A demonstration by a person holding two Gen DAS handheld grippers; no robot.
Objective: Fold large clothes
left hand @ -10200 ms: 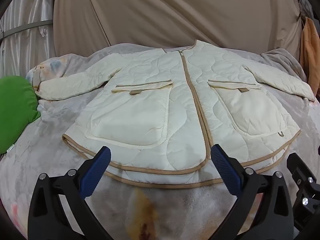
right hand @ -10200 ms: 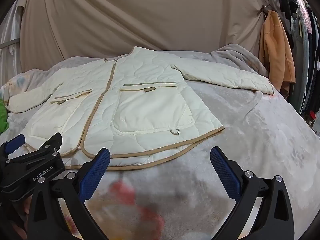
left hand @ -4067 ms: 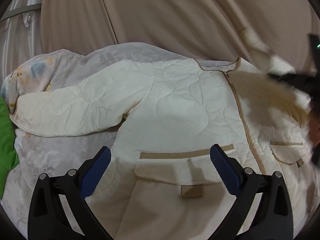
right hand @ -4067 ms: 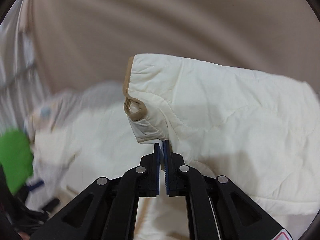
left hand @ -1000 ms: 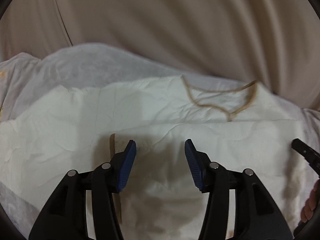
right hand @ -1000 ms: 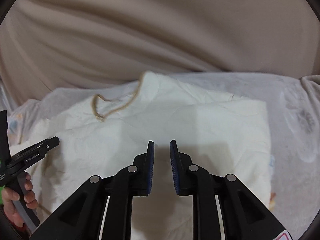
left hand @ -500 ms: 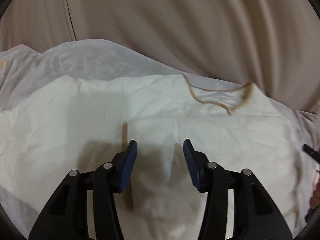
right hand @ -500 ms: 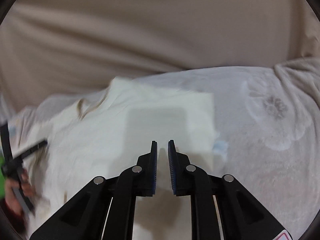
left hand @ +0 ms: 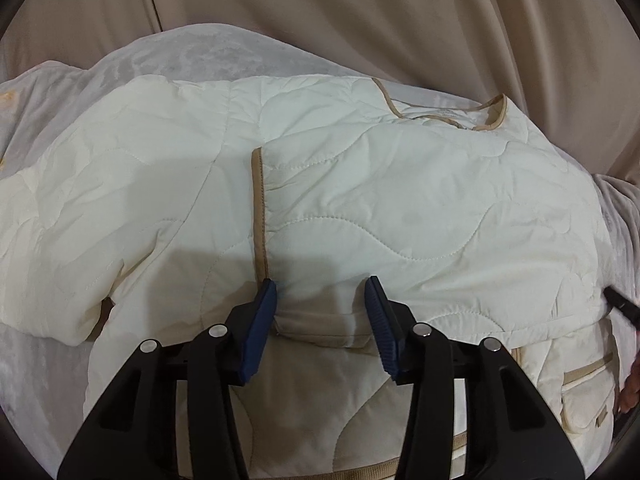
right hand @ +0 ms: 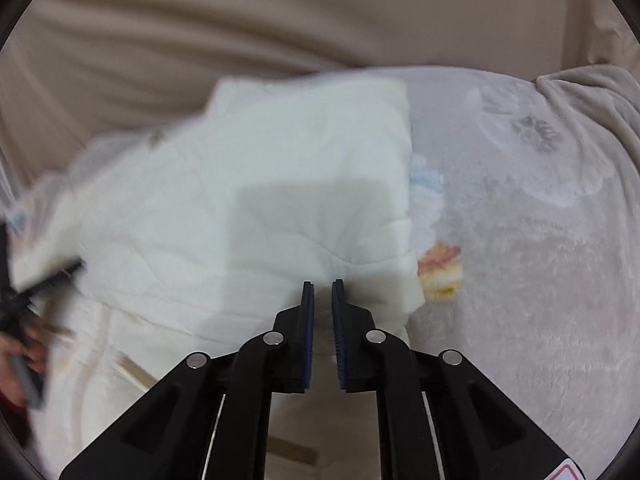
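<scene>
A cream quilted jacket (left hand: 400, 208) with tan trim lies on the bed. One sleeve is folded across the chest, and its tan cuff (left hand: 259, 216) points toward me. My left gripper (left hand: 320, 310) hovers low over that sleeve's near edge, half open and closing, with the fabric below the pads and not pinched. In the right wrist view the jacket (right hand: 260, 208) is blurred. My right gripper (right hand: 322, 296) hangs over its folded right edge. Its jaws are closing to a narrow slit and nothing is between them.
A grey floral blanket (right hand: 520, 240) covers the bed, and a beige curtain (left hand: 360, 20) hangs close behind. A chest pocket (left hand: 584, 396) shows at the lower right. The person's hand (right hand: 16, 364) holds the other gripper at the left edge.
Both grippers have sunk closer to the jacket. The right one has slid toward the jacket's right edge and narrowed its jaws. The left jaws have narrowed a little over the folded sleeve.
</scene>
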